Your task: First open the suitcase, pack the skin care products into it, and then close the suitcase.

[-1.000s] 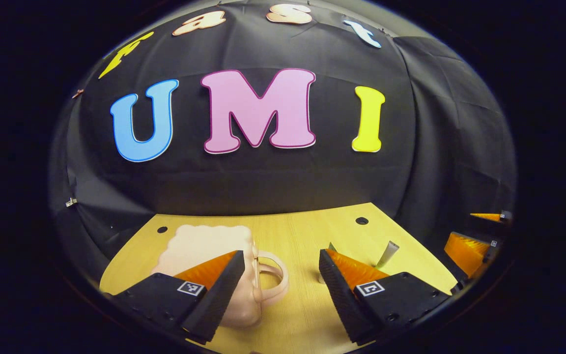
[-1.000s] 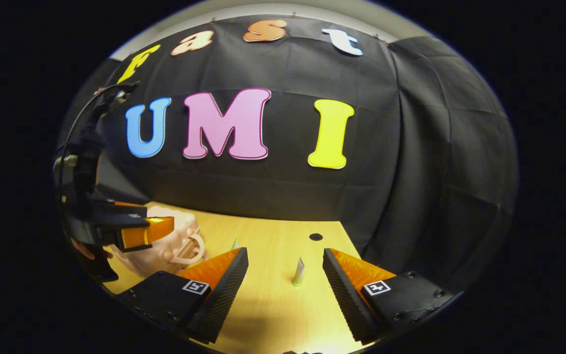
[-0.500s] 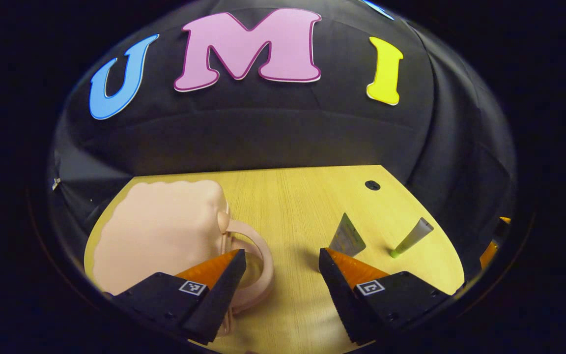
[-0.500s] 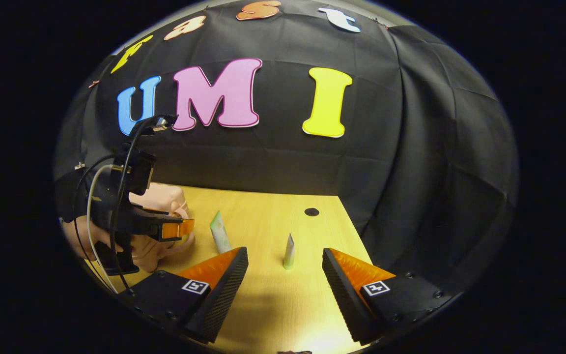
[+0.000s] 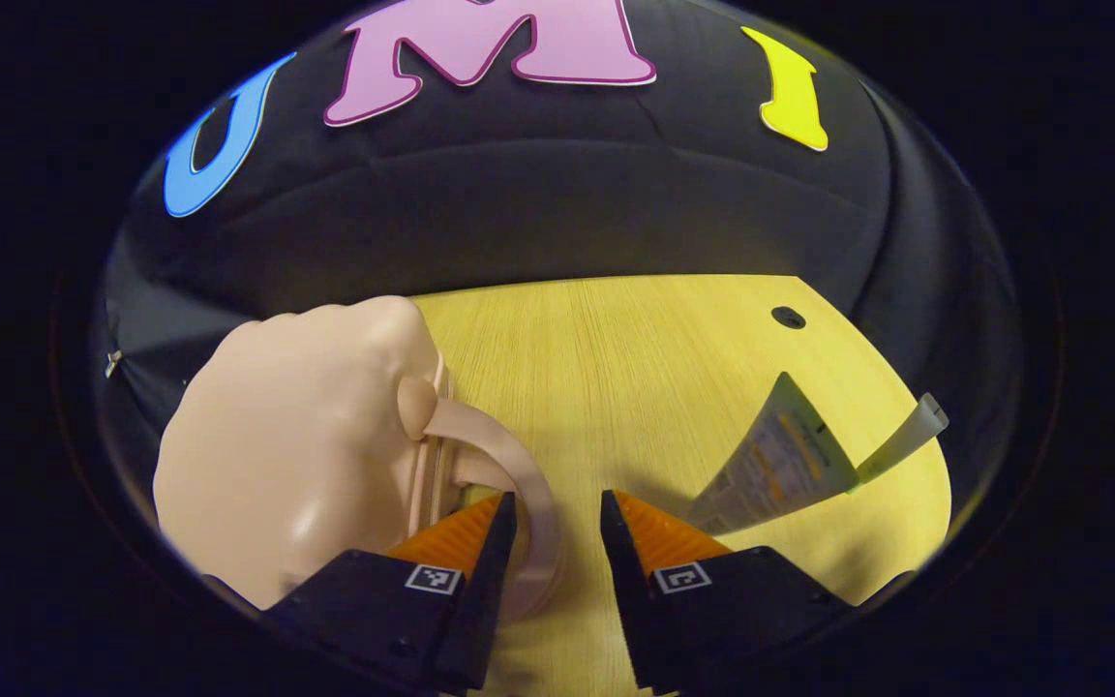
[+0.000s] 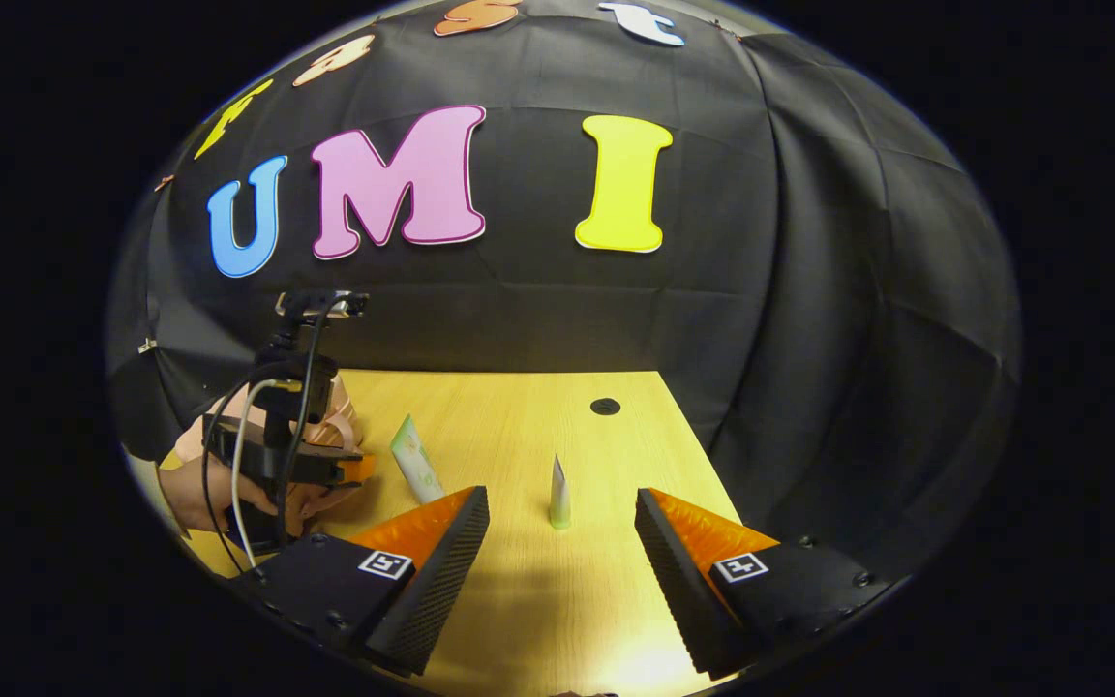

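In the left gripper view, the left gripper [image 5: 553, 518] is sitting low over the table [image 5: 616, 358], its fingers narrowed to a small gap that is straddling the looped handle [image 5: 519, 484] of the pink suitcase [image 5: 296, 455]. They are not clearly pressing on it yet. The suitcase is lying closed on the table's left side, rounded and glossy. It looks like a light, stiff plastic shell that may slide when pulled, so the thin handle or the seam beside it seems the best place to grip.

Just to the right, a wide flat tube [image 5: 780, 465] is standing tilted, and a slimmer tube [image 5: 896, 445] is standing just beyond it. Both are probably light, soft and easy to tip.

In the right gripper view, the right gripper [image 6: 557, 523] is hovering level above the table's near edge, fingers spread wide and holding nothing, with the slim tube ahead between them. Farther left, a hand [image 6: 199, 484] is holding the left gripper at the suitcase.
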Tool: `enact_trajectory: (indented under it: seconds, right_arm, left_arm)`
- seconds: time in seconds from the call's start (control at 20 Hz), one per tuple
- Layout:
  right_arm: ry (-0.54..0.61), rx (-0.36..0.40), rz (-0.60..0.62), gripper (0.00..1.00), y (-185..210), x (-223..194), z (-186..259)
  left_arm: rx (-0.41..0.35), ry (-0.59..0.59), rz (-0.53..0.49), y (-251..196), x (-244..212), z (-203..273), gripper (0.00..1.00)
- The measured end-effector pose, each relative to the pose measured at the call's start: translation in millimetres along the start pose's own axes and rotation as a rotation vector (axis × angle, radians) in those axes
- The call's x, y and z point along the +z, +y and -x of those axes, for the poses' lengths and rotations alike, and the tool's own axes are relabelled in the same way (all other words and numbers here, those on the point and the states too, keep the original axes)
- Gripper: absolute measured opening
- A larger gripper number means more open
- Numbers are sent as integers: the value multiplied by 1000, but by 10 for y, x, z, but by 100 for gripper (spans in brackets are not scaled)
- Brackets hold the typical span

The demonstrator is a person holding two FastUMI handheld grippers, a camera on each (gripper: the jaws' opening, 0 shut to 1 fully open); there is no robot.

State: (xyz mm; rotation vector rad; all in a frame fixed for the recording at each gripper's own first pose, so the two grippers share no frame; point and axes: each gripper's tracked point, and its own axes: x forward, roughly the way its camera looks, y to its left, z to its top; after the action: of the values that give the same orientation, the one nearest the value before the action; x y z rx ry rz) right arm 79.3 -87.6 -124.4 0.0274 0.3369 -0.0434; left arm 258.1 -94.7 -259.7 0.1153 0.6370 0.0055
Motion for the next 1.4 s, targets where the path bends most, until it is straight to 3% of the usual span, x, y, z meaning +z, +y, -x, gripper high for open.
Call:
enact_trajectory:
  seconds: [0.1, 0.15, 0.25, 0.55, 0.75, 1.0, 1.2, 1.4]
  right_arm:
    - [15, 5, -5, 97, 11, -27, -18]
    - [22, 9, -14, 97, 20, -28, -30]
    - [35, 17, -23, 97, 39, -50, -43]
    - [13, 82, -1, 96, 222, 9, -53]
    - [26, 115, -1, 96, 373, 8, -69]
    - [-6, 132, 44, 97, 563, 198, -2]
    - [-13, 140, 75, 96, 810, 249, 123]
    - [18, 113, 71, 97, 999, 137, 124]
  left_arm:
    - [9, 29, 24, 13, -47, 0, 28]
    - [4, 27, 21, 18, -44, -13, 19]
    - [-23, 7, 21, 0, 46, 52, 15]
    - [-94, -43, 168, 269, 651, 788, 12]
    - [-47, -159, 154, 1073, 1303, 1410, 12]
    - [-63, -251, 260, 2215, 1614, 1683, 12]
    - [62, -247, 203, 3371, 1549, 1801, 11]
    - [151, -242, 203, 4349, 1305, 1569, 11]
